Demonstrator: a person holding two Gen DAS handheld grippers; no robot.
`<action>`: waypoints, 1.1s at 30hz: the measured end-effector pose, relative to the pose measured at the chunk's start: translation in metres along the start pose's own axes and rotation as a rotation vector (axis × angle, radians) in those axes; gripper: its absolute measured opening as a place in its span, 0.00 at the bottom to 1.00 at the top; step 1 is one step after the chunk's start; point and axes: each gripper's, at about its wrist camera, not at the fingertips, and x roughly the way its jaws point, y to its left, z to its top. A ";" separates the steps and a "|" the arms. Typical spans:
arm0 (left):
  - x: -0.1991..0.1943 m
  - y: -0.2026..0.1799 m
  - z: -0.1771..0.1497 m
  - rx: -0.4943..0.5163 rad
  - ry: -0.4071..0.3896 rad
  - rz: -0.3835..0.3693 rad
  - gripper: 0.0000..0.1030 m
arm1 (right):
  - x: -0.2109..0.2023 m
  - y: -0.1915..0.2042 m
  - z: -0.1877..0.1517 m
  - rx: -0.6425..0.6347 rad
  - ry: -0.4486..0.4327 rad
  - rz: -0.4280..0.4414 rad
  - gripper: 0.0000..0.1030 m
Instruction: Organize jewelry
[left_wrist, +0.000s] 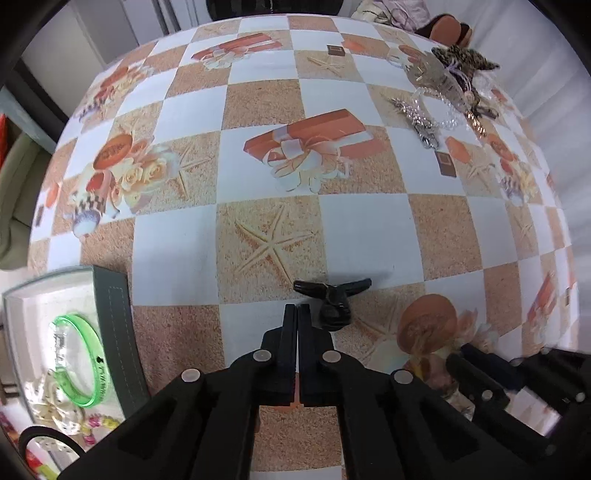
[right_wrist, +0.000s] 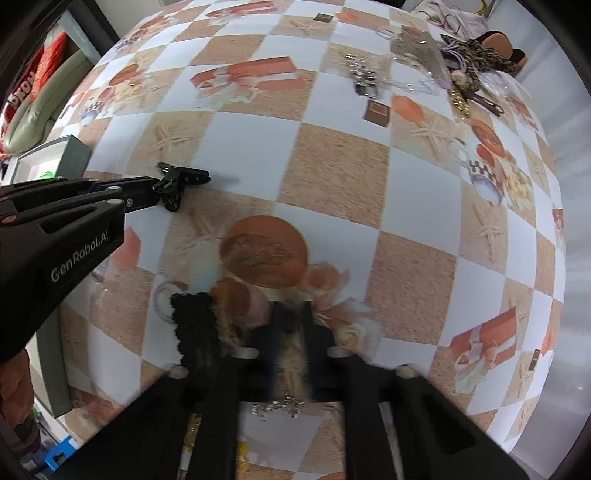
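A black hair clip (left_wrist: 331, 300) lies on the checked tablecloth just past my left gripper (left_wrist: 297, 308), whose fingers are shut together and touch its left side. In the right wrist view the left gripper (right_wrist: 157, 188) tip meets the same clip (right_wrist: 181, 181). My right gripper (right_wrist: 284, 325) is blurred; it holds a dark fuzzy hair piece (right_wrist: 195, 321) with a sparkly part (right_wrist: 277, 406) between its fingers. A grey jewelry box (left_wrist: 110, 332) at the left holds a green bangle (left_wrist: 79, 362) and beaded pieces.
A heap of jewelry and hair ornaments (left_wrist: 447, 88) lies at the table's far right, also in the right wrist view (right_wrist: 443, 66). A silver clip (right_wrist: 364, 79) lies beside it. The box wall (right_wrist: 72, 155) stands at the left edge. Sofa cushions lie beyond the table.
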 end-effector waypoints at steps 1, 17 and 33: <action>-0.001 0.002 0.002 -0.011 0.004 -0.016 0.04 | 0.000 0.001 0.001 0.010 0.000 0.016 0.06; -0.038 0.016 -0.019 -0.025 -0.045 -0.041 0.04 | -0.030 -0.053 -0.010 0.143 -0.021 0.157 0.06; -0.014 -0.008 -0.008 -0.045 -0.001 0.032 0.92 | -0.039 -0.094 -0.033 0.233 -0.023 0.173 0.06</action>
